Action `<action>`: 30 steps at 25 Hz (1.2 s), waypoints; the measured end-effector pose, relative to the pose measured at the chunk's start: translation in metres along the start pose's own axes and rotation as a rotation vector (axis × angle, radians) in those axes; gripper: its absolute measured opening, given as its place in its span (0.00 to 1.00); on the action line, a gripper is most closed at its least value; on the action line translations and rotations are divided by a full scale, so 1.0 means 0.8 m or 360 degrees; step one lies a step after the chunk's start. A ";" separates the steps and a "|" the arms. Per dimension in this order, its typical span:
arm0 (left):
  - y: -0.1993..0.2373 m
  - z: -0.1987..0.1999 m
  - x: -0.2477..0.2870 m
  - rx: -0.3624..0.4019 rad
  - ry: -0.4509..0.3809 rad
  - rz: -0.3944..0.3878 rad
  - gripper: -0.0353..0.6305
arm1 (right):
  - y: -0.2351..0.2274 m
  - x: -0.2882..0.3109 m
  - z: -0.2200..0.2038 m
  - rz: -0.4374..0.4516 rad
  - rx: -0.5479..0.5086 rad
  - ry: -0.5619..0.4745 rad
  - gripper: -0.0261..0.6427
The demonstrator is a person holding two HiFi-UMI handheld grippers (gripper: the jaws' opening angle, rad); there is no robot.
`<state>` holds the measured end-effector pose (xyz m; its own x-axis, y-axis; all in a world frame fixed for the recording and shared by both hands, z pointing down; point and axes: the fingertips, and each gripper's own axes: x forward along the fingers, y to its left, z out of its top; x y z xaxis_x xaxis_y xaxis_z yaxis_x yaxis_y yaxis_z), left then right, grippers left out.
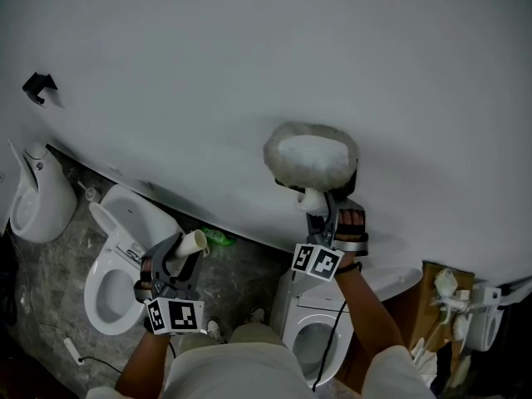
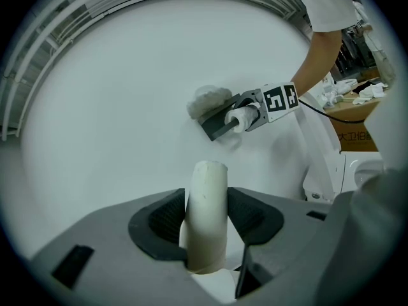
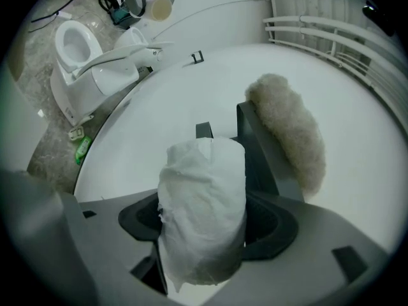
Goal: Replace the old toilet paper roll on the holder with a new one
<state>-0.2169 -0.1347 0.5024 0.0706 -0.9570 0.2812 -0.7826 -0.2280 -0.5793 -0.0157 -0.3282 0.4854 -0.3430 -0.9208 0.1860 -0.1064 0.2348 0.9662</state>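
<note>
A dark holder (image 1: 332, 188) with a fuzzy white cover (image 1: 312, 155) hangs on the white wall. My right gripper (image 1: 322, 210) is shut on a new white paper roll (image 1: 312, 199), held just below and against the holder. In the right gripper view the roll (image 3: 204, 209) fills the jaws, with the holder's dark arm (image 3: 255, 152) and the fuzzy cover (image 3: 287, 129) right behind it. My left gripper (image 1: 181, 252), lower left and away from the wall, is shut on a bare cardboard tube (image 1: 193, 243). In the left gripper view the tube (image 2: 205, 215) stands upright between the pads.
Two toilets (image 1: 116, 264) (image 1: 332, 322) stand on the grey stone floor below, and a urinal (image 1: 37, 198) at far left. A green bottle (image 1: 218, 238) lies by the wall. A cardboard box (image 1: 440, 306) with clutter is at right. A black hook (image 1: 39, 86) is on the wall.
</note>
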 end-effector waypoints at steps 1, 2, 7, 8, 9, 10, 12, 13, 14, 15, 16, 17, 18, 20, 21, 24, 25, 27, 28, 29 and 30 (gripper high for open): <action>0.000 -0.001 0.000 0.0002 0.0001 -0.0003 0.36 | 0.001 0.001 0.003 0.0001 -0.0004 -0.0006 0.54; 0.001 -0.001 0.000 0.0003 0.0000 -0.0005 0.36 | 0.001 0.002 0.006 0.0001 -0.0003 -0.0009 0.54; 0.005 0.002 0.002 0.0011 -0.0017 -0.0012 0.36 | 0.001 0.006 0.021 -0.0007 0.0029 -0.0008 0.54; 0.006 0.002 0.002 0.0011 -0.0021 -0.0014 0.36 | 0.001 0.006 0.024 -0.0008 0.0029 -0.0008 0.54; 0.007 0.002 0.001 0.0010 -0.0025 -0.0017 0.36 | 0.002 0.007 0.027 -0.0008 0.0030 -0.0010 0.54; 0.007 0.003 0.001 0.0010 -0.0029 -0.0020 0.36 | 0.002 0.007 0.031 -0.0007 0.0029 -0.0013 0.54; 0.008 0.004 0.002 0.0011 -0.0040 -0.0024 0.36 | 0.004 0.009 0.040 -0.0003 0.0020 -0.0029 0.54; 0.008 0.005 0.002 0.0011 -0.0045 -0.0026 0.36 | 0.005 0.011 0.045 -0.0001 0.0013 -0.0038 0.54; 0.009 0.006 0.002 0.0011 -0.0050 -0.0027 0.36 | 0.005 0.013 0.049 0.0001 0.0008 -0.0043 0.54; 0.009 0.007 0.002 0.0011 -0.0055 -0.0027 0.36 | 0.006 0.014 0.052 0.0002 0.0006 -0.0046 0.54; 0.011 0.007 0.002 0.0011 -0.0060 -0.0027 0.36 | 0.006 0.015 0.055 0.0002 0.0005 -0.0047 0.54; 0.012 0.007 0.001 0.0011 -0.0064 -0.0025 0.36 | 0.007 0.015 0.058 0.0001 0.0005 -0.0047 0.54; 0.014 0.007 0.000 0.0012 -0.0066 -0.0022 0.36 | 0.007 0.016 0.060 0.0002 0.0004 -0.0048 0.54; 0.017 0.005 -0.001 0.0010 -0.0068 -0.0015 0.36 | 0.008 0.018 0.065 0.0005 0.0001 -0.0052 0.54; 0.019 0.004 -0.002 0.0008 -0.0069 -0.0012 0.36 | 0.008 0.019 0.067 0.0009 0.0001 -0.0053 0.54; 0.021 0.003 -0.005 0.0003 -0.0073 -0.0011 0.36 | 0.009 0.021 0.071 0.0016 0.0007 -0.0048 0.54; 0.022 0.003 -0.006 0.0001 -0.0076 -0.0012 0.36 | 0.009 0.021 0.072 0.0016 0.0006 -0.0045 0.54; 0.023 0.004 -0.007 0.0000 -0.0085 -0.0012 0.36 | 0.009 0.022 0.073 0.0019 -0.0001 -0.0036 0.54; 0.022 0.005 -0.007 -0.0002 -0.0090 -0.0012 0.36 | 0.009 0.022 0.073 0.0021 -0.0004 -0.0032 0.54; 0.022 0.006 -0.007 -0.0003 -0.0094 -0.0013 0.36 | 0.010 0.022 0.073 0.0024 -0.0003 -0.0029 0.54; 0.021 0.007 -0.007 -0.0003 -0.0099 -0.0014 0.36 | 0.010 0.022 0.073 0.0029 0.0002 -0.0028 0.54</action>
<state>-0.2270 -0.1340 0.4862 0.1161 -0.9643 0.2382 -0.7831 -0.2364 -0.5752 -0.0772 -0.3241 0.4859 -0.3610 -0.9108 0.2002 -0.1011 0.2517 0.9625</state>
